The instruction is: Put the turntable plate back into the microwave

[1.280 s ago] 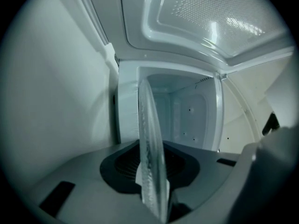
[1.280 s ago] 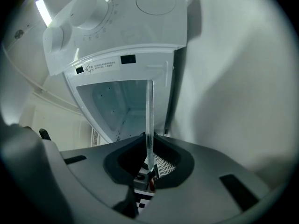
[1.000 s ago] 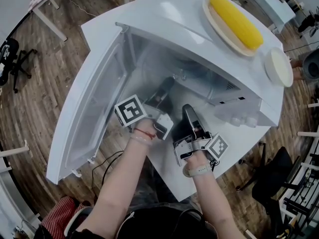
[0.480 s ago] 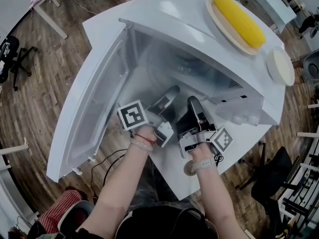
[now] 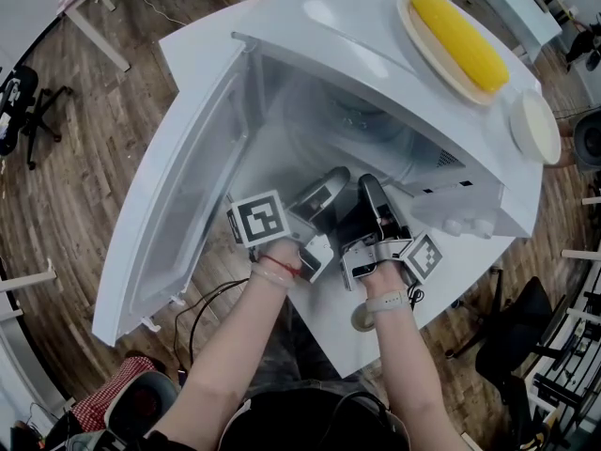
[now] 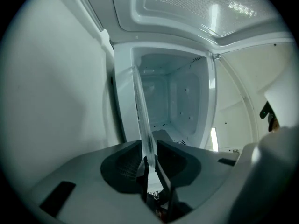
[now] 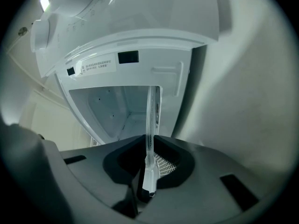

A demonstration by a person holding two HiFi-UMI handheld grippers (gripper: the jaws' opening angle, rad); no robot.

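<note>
The turntable plate (image 7: 150,120) is clear, smooth glass. The microwave (image 5: 338,36) has a glossy white shell; its cavity walls look smooth, pale and faintly shiny. Around the microwave, the floor (image 5: 103,130) is brown wood planks, matt.

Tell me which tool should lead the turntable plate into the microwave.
Right, probably. The right tool is clamped on the turntable plate rim, facing the open cavity. The left tool sits nearer the open door, its jaws closing on the rim.

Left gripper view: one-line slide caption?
Glass turntable plate, edge-on, in the closing jaws of the left gripper, with the open microwave cavity ahead.
</note>
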